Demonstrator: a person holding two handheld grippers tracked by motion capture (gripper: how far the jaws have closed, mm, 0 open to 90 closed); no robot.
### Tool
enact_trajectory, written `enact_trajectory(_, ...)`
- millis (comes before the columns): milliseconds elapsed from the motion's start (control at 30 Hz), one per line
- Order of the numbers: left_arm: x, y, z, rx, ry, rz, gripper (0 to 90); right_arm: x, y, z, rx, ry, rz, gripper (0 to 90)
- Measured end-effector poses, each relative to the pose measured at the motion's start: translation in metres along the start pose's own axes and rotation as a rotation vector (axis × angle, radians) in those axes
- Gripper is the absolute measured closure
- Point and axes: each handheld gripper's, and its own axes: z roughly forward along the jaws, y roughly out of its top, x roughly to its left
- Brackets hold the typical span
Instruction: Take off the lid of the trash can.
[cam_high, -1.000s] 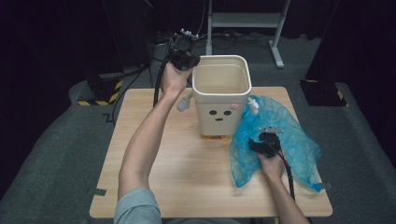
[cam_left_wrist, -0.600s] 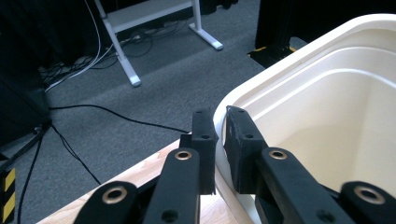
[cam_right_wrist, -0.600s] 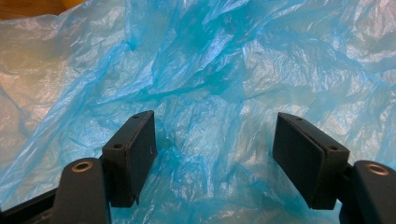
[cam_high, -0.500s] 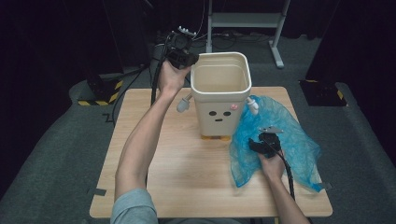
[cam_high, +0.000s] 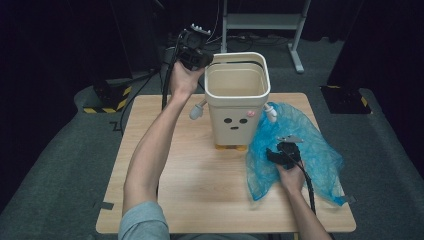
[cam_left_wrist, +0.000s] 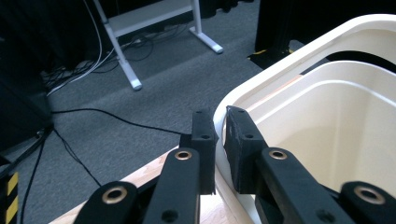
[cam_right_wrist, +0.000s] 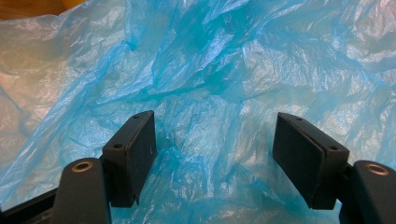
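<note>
High view: cream bin (cam_high: 237, 105) upright mid-table (cam_high: 165, 200), face toward the near edge. Left gripper (cam_high: 196, 56) up at bin's far-left rim, jaws pinched tight on that rim wall, one inside, one outside. Right gripper (cam_high: 280, 154) just right of bin, jaws spread wide over crumpled blue plastic bag (cam_high: 310, 145), gripping nothing. Behind bin, off-table: white metal stand (cam_high: 260, 22), black cables (cam_left_wrist: 93, 121) on grey floor.

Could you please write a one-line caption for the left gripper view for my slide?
Left gripper shut on the rim of the cream bin, above the wooden table.
</note>
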Motion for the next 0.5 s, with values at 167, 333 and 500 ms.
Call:
enact_trajectory(167,0.0018,-0.0003,-0.0003,-0.001,-0.019,-0.013,82.5,0.0002,0.0,0.0001,-0.002,0.004,-0.002,30.2)
enact_trajectory(333,0.0038,0.0011,-0.0008,0.011,-0.015,-0.012,82.5,0.0001,0.0,0.0002,-0.001,0.008,-0.001,30.2)
enact_trajectory(500,0.0035,0.0037,-0.0048,-0.011,-0.014,-0.014,82.4,0.0,0.0,0.0002,-0.001,0.009,-0.001,30.2)
